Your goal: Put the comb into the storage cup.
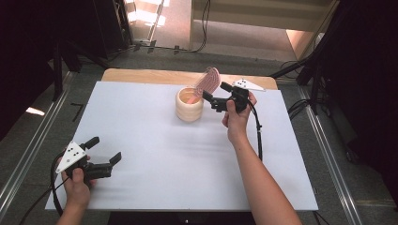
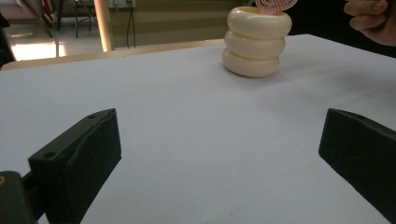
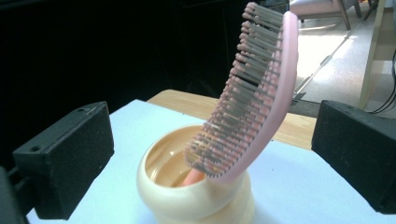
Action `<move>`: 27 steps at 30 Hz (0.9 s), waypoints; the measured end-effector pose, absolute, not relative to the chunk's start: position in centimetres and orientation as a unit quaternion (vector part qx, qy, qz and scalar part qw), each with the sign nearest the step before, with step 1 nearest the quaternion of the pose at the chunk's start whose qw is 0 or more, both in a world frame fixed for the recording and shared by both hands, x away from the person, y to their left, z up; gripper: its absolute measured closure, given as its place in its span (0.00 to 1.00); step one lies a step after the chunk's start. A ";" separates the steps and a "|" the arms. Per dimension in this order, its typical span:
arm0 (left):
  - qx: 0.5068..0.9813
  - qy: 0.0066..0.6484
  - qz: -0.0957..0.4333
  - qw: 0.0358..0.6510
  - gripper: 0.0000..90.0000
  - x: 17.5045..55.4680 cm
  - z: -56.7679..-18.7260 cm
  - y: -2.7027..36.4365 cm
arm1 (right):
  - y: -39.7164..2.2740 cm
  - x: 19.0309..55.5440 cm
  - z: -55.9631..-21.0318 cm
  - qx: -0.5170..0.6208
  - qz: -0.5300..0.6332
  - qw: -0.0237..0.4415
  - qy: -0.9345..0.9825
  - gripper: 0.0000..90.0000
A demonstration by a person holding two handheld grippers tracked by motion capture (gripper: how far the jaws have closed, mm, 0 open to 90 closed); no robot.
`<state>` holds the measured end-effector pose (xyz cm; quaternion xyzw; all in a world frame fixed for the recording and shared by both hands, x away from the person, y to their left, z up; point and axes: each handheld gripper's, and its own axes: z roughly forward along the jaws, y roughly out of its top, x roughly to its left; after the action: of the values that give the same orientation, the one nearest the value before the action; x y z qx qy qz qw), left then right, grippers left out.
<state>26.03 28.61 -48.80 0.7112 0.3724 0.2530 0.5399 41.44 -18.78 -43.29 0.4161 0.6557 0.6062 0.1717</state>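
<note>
High view, nearest the person's side of the table: the left gripper (image 1: 104, 150) hovers low over the white tabletop (image 1: 155, 159) at the near left corner, its jaws spread wide with nothing between them, a black cable looping off the table edge behind the hand. Left gripper view confirms the gap, both black pads standing far apart over bare white surface, with the cream ribbed cup (image 2: 256, 40) well ahead across open table and nothing in between. Farther up the table, the right forearm reaches in from the bottom edge to the right gripper (image 1: 214, 93), held just beside the cup (image 1: 189, 104) on its right; its jaws stand fully apart, grasping nothing. Right gripper view shows the pink hairbrush (image 3: 254, 95) standing handle-down in the cup (image 3: 187, 196), bristled head leaning up and out over the rim, free of both pads, which flank it at a distance on either side. The brush (image 1: 208, 80) tilts toward the right gripper. Beyond the cup, a strip of bare wooden tabletop (image 1: 155, 75) shows past the white sheet, then grey floor, cables and dark stands, with sunlit flooring at the far back.
</note>
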 end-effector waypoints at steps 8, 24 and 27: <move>0.711 0.372 0.253 0.540 0.00 26.0 -48.8 28.5 | -20.1 39.9 -43.9 0.416 0.610 0.176 0.651 0.00; 0.714 0.370 0.255 0.537 0.00 25.9 -48.8 28.5 | -21.9 36.9 -45.3 0.408 0.588 0.193 0.671 0.00; 0.714 0.370 0.255 0.537 0.00 26.0 -48.8 28.5 | -22.4 36.2 -45.5 0.410 0.586 0.197 0.671 0.00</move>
<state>25.95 28.46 -48.79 0.7143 0.3697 0.2553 0.5366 36.22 -22.42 -45.50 0.4096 0.6707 0.5864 0.1965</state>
